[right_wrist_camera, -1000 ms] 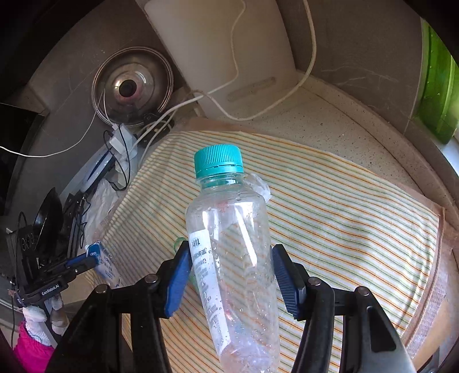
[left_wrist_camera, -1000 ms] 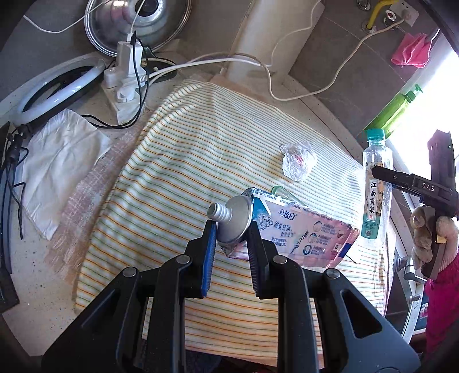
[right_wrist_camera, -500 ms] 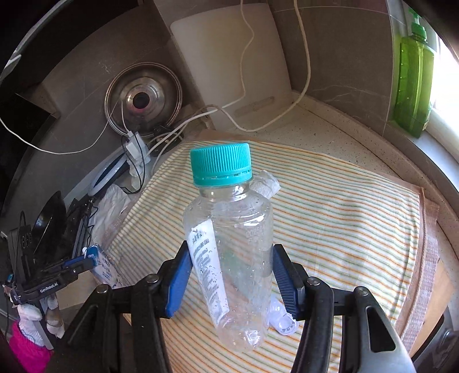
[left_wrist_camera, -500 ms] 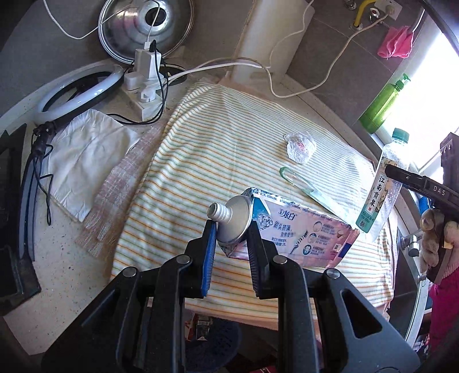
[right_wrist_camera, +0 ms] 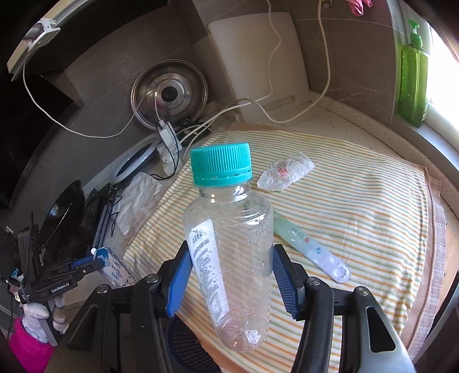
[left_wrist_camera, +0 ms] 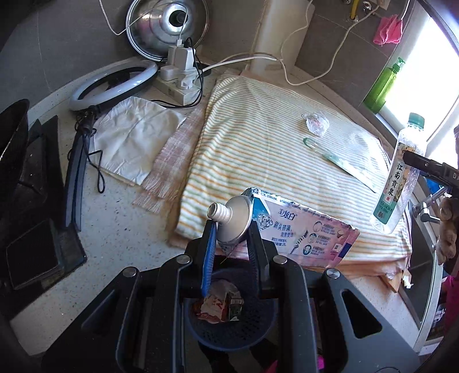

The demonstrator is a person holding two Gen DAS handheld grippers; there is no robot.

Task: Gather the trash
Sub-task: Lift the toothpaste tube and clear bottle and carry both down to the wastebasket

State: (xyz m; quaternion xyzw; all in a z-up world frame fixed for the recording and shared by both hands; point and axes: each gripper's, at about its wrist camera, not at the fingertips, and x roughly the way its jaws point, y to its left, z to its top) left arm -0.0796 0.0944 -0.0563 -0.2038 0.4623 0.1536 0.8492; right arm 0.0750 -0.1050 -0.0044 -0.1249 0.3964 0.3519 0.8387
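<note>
Left claw (left_wrist_camera: 231, 229) clamped on the shoulder of a flattened toothpaste tube (left_wrist_camera: 287, 226), held in air past the near edge of the surface (left_wrist_camera: 120, 229), above a blue mesh basket (left_wrist_camera: 238, 324) with some trash in it. Right claw (right_wrist_camera: 231, 275) closed on a clear water bottle (right_wrist_camera: 229, 244), teal cap up, also lifted off. On the striped cloth (right_wrist_camera: 358, 206): pale green flat packet (right_wrist_camera: 309, 246) mid-cloth, crumpled clear wrapper (right_wrist_camera: 284, 172) nearer the far edge. Far left corner: pot lid (left_wrist_camera: 169, 27), power strip (left_wrist_camera: 180, 74). Green soap bottle (right_wrist_camera: 411, 71) at the far right edge.
</note>
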